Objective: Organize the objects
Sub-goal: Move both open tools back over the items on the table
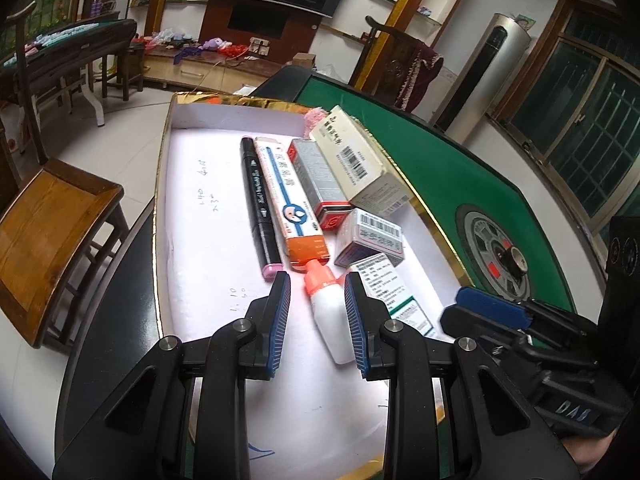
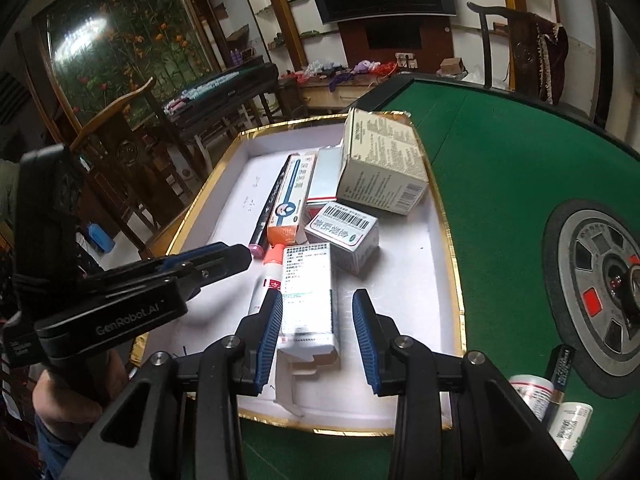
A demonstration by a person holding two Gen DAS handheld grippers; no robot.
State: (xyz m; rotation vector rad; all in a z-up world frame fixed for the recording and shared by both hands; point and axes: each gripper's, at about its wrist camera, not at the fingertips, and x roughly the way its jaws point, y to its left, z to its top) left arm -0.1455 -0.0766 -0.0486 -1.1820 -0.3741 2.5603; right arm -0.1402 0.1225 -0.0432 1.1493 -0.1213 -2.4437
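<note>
A gold-rimmed white tray holds a black marker, an orange and white tube box, a red and silver box, a large cream box, a small barcode box and a green-striped white box. A white dropper bottle with an orange cap lies between my left gripper's open fingers. My right gripper is open around the green-striped box, its left pad close against it.
The tray sits on a green felt mahjong table with a round centre panel. Small bottles lie on the felt at the right. A wooden chair stands left of the table.
</note>
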